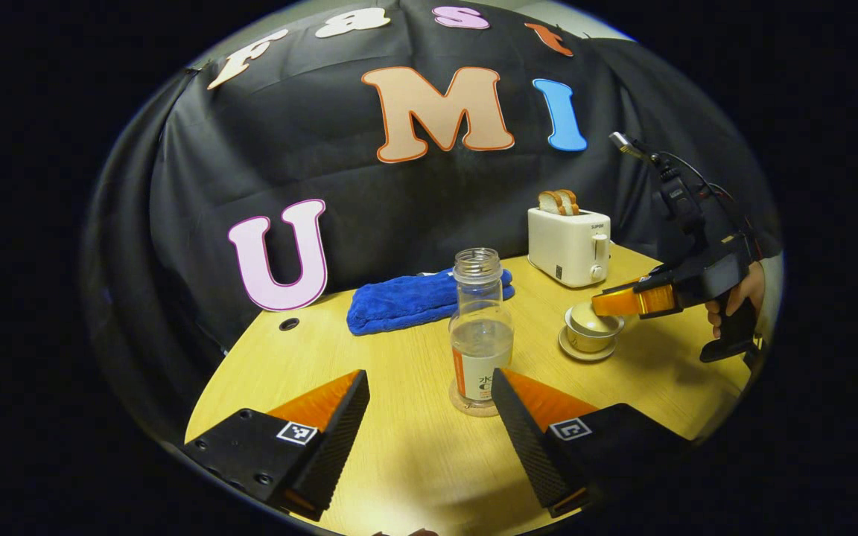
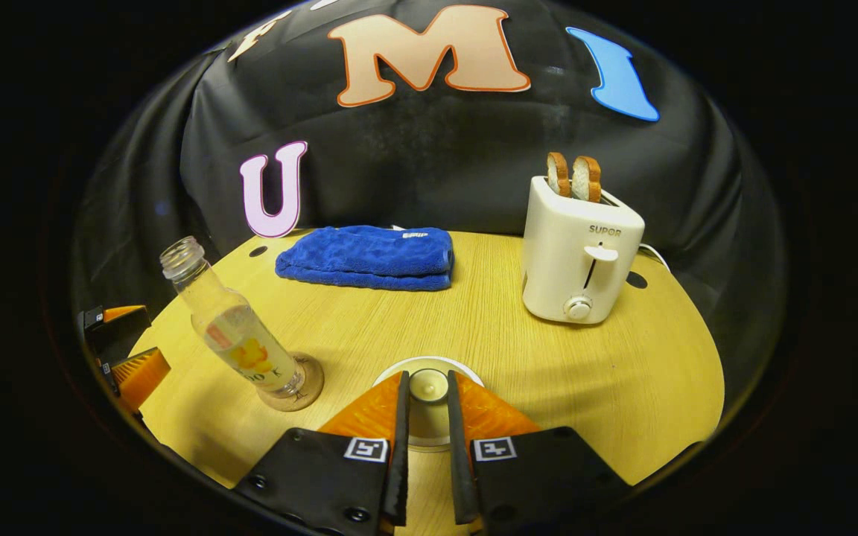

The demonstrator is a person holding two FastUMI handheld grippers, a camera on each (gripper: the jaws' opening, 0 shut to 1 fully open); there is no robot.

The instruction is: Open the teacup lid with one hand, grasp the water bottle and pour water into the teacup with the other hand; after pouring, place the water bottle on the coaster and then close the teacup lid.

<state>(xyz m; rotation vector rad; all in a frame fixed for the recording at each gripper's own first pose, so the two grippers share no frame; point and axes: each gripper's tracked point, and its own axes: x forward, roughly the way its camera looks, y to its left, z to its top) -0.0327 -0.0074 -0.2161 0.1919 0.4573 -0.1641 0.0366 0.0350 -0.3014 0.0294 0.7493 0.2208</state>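
Glass bottle (image 1: 481, 327) – one, one teacup (image 1: 591, 331), two toast slices (image 2: 573, 177)

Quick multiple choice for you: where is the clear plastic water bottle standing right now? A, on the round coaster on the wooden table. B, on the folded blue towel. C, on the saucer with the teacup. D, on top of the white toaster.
A: the clear plastic water bottle stands upright on the round coaster, apart from the folded blue towel and white toaster.
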